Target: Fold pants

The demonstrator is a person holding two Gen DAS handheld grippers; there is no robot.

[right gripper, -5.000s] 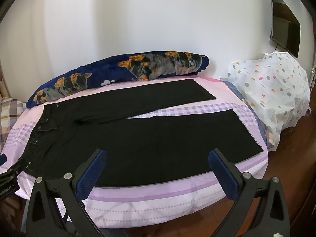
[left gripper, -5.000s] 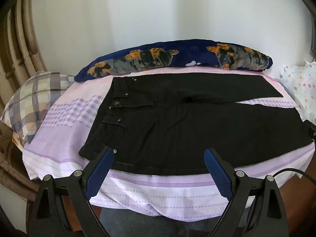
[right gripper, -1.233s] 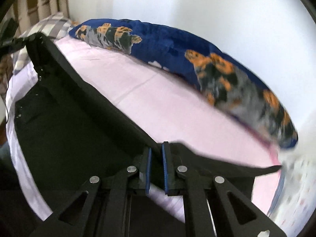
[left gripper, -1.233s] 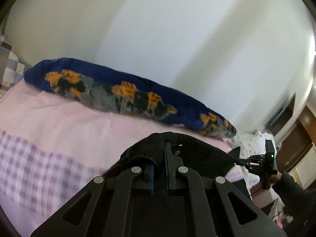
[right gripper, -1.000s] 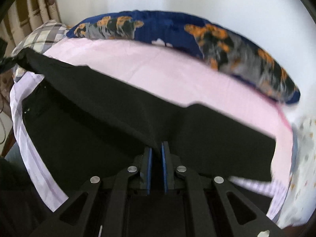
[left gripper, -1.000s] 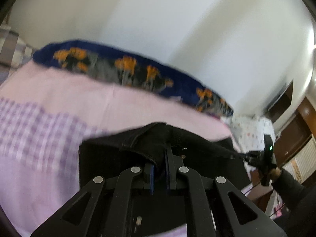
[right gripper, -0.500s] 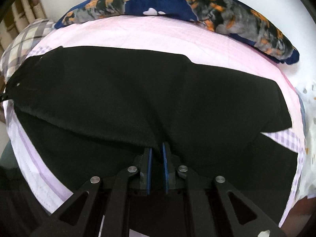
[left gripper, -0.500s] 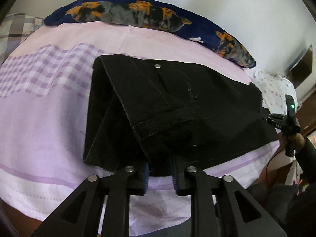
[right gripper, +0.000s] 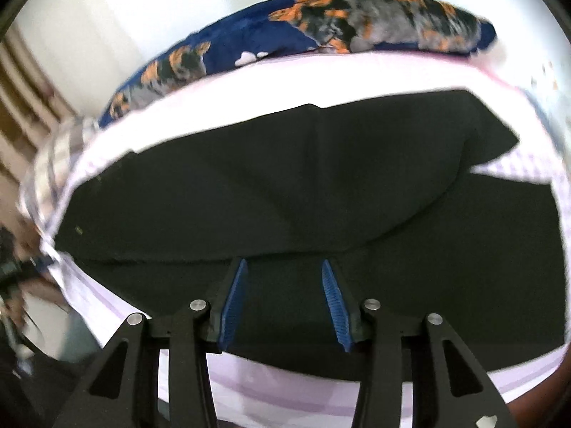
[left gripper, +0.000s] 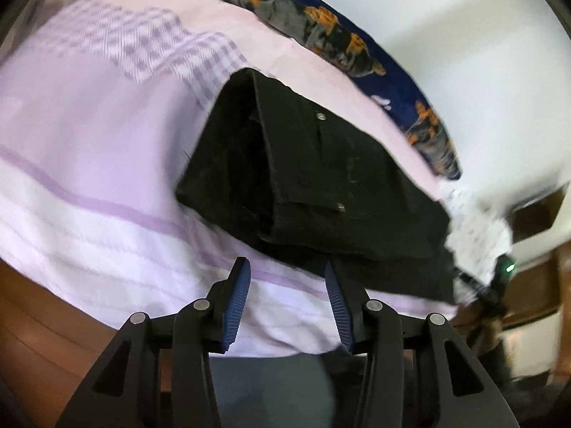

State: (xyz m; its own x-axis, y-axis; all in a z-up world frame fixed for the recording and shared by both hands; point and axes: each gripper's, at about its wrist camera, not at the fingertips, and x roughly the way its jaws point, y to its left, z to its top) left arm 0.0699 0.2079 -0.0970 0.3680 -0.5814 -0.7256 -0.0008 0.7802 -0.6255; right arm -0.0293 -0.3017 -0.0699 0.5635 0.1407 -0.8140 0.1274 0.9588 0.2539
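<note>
The black pants (left gripper: pixel 314 178) lie on the bed, folded lengthwise so one leg rests over the other, with the waist end at the left. In the right wrist view the pants (right gripper: pixel 285 196) span the bed, and the top leg sits askew so the lower leg end shows at the right. My left gripper (left gripper: pixel 285 271) is open and empty, just off the near edge by the waist. My right gripper (right gripper: pixel 283 267) is open and empty over the near edge of the pants.
The bed has a pink and purple sheet (left gripper: pixel 89 164). A long navy and orange pillow (right gripper: pixel 321 25) lies along the far side by the white wall. A white dotted cover (left gripper: pixel 478 228) sits at the right. Wooden floor (left gripper: pixel 35 321) is below the bed edge.
Both grippers have let go of the pants and opened. The far leg now lies folded over the near one. Both grippers have pulled back a little from the cloth.
</note>
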